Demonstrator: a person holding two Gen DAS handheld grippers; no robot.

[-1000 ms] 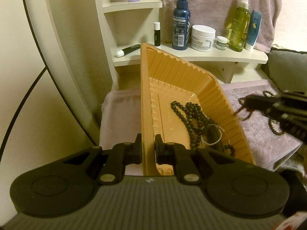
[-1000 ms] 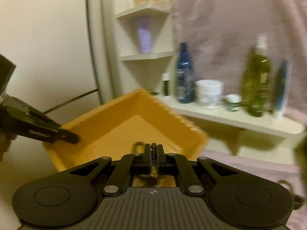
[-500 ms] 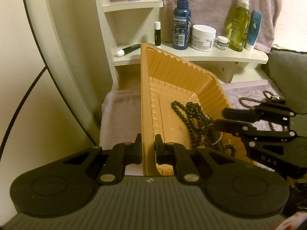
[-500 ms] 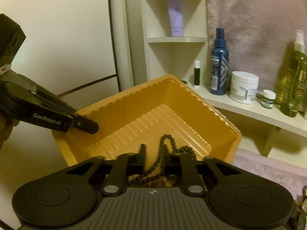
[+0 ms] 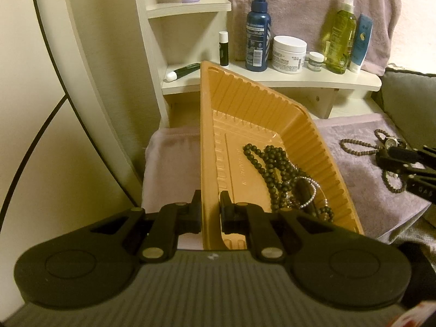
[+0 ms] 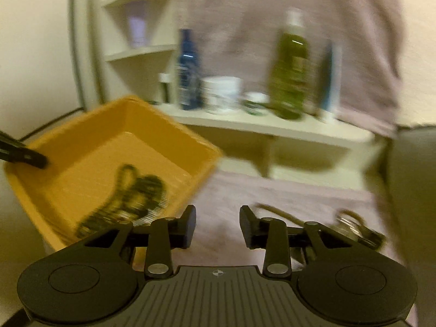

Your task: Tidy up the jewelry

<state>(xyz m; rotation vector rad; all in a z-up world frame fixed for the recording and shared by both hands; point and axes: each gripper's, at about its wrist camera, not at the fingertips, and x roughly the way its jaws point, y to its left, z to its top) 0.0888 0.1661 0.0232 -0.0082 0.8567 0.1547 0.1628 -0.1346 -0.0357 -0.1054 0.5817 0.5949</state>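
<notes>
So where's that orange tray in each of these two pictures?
Left wrist view: the orange tray fills the centre, tilted, the left gripper clamped on its near wall.
Right wrist view: the tray sits at lower left, blurred, beads inside.
Shared landmark: the blue spray bottle on the shelf behind the tray.

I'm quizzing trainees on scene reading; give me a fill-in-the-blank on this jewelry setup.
1. The left gripper is clamped on the tray's ____.
2. The tray is ____ in colour.
3. The right gripper holds ____.
4. The loose bracelet lies on the ____ cloth.

Missing: rim; orange; nothing; purple
</notes>
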